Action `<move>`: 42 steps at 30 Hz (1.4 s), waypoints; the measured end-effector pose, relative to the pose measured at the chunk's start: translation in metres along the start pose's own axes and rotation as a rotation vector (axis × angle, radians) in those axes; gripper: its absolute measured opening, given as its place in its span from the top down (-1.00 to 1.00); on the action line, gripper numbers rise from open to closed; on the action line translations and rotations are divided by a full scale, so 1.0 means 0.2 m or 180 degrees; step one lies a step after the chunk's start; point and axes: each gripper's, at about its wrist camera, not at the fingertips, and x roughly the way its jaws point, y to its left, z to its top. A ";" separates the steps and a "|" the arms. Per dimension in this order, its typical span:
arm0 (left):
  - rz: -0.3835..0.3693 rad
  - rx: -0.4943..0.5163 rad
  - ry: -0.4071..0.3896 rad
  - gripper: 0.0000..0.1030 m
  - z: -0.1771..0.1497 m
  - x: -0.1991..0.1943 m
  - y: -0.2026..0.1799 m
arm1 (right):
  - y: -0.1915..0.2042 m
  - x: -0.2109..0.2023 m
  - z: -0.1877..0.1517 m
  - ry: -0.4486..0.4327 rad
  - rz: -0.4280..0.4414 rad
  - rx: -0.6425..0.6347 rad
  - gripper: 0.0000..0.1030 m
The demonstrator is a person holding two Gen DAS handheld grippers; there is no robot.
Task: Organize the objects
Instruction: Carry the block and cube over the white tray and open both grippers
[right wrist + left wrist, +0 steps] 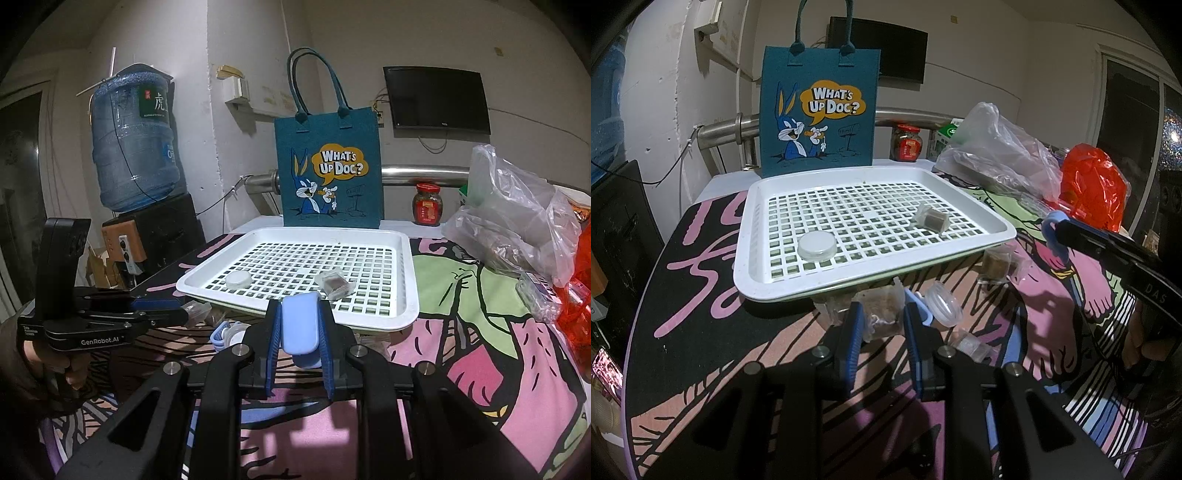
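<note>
A white perforated tray [750, 258] [406, 280] lies on the cartoon-print table. Inside it are a round clear lid [817, 245] [239, 279] and a small clear box with brown contents [932, 218] [334, 284]. My left gripper [882, 306] [181, 312] sits just in front of the tray's near edge, shut on a clear packet of brown stuff [882, 323]. A clear round cap [943, 302] lies beside its right finger. My right gripper [299, 302] [1052, 223] is to the right of the tray, shut on a smooth light-blue piece [299, 328].
More clear packets [993, 264] lie on the table near the tray's front. A blue felt tote bag [818, 107] [328, 173] stands behind the tray. Clear plastic bags [997, 155], a red bag [1093, 184] and a jar [905, 142] crowd the right. A water bottle [133, 140] stands at the left.
</note>
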 end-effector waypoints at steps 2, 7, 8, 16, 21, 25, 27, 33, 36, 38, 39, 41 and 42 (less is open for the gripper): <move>0.0000 0.0002 0.0000 0.57 0.00 0.00 0.00 | 0.00 0.00 0.00 0.0001 0.0001 -0.0003 0.65; -0.0001 0.0005 0.0000 0.57 0.00 0.00 0.00 | 0.01 0.00 0.00 0.0005 0.0006 -0.0004 0.65; 0.0000 0.0006 0.0000 0.57 0.00 0.00 0.00 | 0.01 0.01 0.00 0.0006 0.0006 -0.0001 0.65; -0.0031 -0.0011 0.0005 0.57 0.00 0.00 -0.01 | 0.00 0.01 0.01 0.0030 0.0015 0.0033 0.65; -0.0077 -0.0123 0.0018 0.58 0.02 -0.01 0.03 | -0.05 0.03 0.02 0.0066 0.0075 0.0193 0.65; -0.0137 -0.0188 -0.0069 0.58 0.08 -0.08 0.07 | -0.10 -0.03 0.10 -0.0059 0.0181 0.0344 0.65; -0.0098 -0.0147 -0.0136 0.57 0.13 -0.11 0.09 | -0.12 -0.06 0.16 -0.0119 0.0248 0.0401 0.65; 0.0053 -0.0109 -0.0283 0.57 0.32 -0.12 0.16 | -0.17 -0.03 0.34 -0.0228 0.0546 0.0561 0.65; 0.0125 -0.0163 -0.0304 0.57 0.40 -0.05 0.21 | -0.20 0.08 0.39 -0.0161 0.0760 0.0732 0.65; 0.0156 -0.0236 -0.0267 0.57 0.43 0.01 0.24 | -0.20 0.18 0.42 -0.0068 0.0865 0.0860 0.65; 0.0149 -0.0276 -0.0225 0.57 0.44 0.06 0.26 | -0.20 0.22 0.42 -0.0023 0.0871 0.0883 0.65; 0.0230 -0.0312 -0.0161 0.57 0.43 0.14 0.29 | -0.18 0.33 0.41 0.0125 0.0858 0.0888 0.65; 0.0281 -0.0323 -0.0119 0.57 0.43 0.19 0.30 | -0.17 0.37 0.40 0.0184 0.0844 0.0886 0.65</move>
